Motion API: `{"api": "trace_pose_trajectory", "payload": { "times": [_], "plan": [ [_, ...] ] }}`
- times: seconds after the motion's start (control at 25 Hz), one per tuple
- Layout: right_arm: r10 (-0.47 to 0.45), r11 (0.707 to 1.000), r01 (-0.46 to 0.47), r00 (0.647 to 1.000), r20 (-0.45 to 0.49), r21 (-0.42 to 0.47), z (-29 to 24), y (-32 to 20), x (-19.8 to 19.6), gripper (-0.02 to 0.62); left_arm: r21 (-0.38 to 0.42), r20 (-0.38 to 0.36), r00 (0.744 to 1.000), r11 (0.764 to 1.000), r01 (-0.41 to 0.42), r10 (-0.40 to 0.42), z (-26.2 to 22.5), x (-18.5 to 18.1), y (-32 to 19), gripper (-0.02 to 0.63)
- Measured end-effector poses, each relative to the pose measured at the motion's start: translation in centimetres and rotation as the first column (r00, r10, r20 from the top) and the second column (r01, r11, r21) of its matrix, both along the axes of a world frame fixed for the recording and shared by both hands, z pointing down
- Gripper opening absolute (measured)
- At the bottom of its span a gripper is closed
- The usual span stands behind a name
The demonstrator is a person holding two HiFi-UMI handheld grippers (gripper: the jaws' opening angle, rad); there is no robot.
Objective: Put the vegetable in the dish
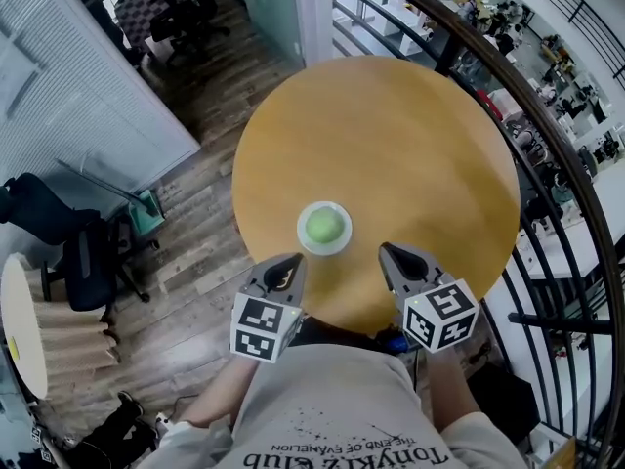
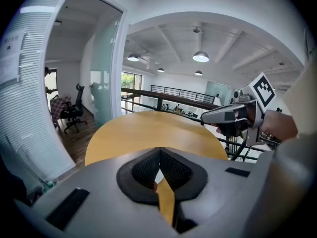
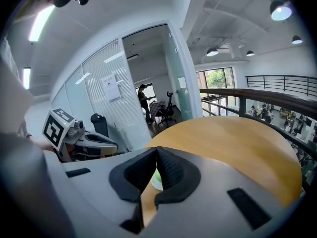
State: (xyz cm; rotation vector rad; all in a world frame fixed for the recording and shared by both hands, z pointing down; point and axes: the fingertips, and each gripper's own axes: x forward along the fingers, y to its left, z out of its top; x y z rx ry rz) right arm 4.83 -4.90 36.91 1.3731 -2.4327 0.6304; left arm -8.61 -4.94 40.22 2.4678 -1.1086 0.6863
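Observation:
A round green vegetable (image 1: pixel 324 226) lies in a small white dish (image 1: pixel 306 243) near the front edge of the round yellow table (image 1: pixel 391 135). My left gripper (image 1: pixel 291 260) hovers just in front and to the left of the dish, jaws shut with nothing between them. My right gripper (image 1: pixel 387 251) hangs just in front and to the right of the dish, also shut and empty. In the right gripper view a sliver of the dish (image 3: pixel 157 180) with green shows below the closed tips (image 3: pixel 157 149). In the left gripper view the tips (image 2: pixel 159 150) meet over the table.
A dark curved railing (image 1: pixel 547 135) runs close along the table's right side, with a lower floor beyond. A black office chair (image 1: pixel 88 262) and a round pale stand (image 1: pixel 24 330) sit on the wood floor at left. A blinds-covered glass wall (image 1: pixel 68 86) stands at upper left.

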Motion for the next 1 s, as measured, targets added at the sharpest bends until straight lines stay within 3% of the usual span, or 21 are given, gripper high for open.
{"api": "trace_pose_trajectory", "payload": {
  "times": [1.0],
  "plan": [
    [-0.025,1.000,0.025,1.000,0.012,-0.016,0.73,0.61,-0.55,0.025,-0.024,0.009,1.000,1.000,0.006,-0.006,0.58,-0.40,0.84,0.023]
  ]
}}
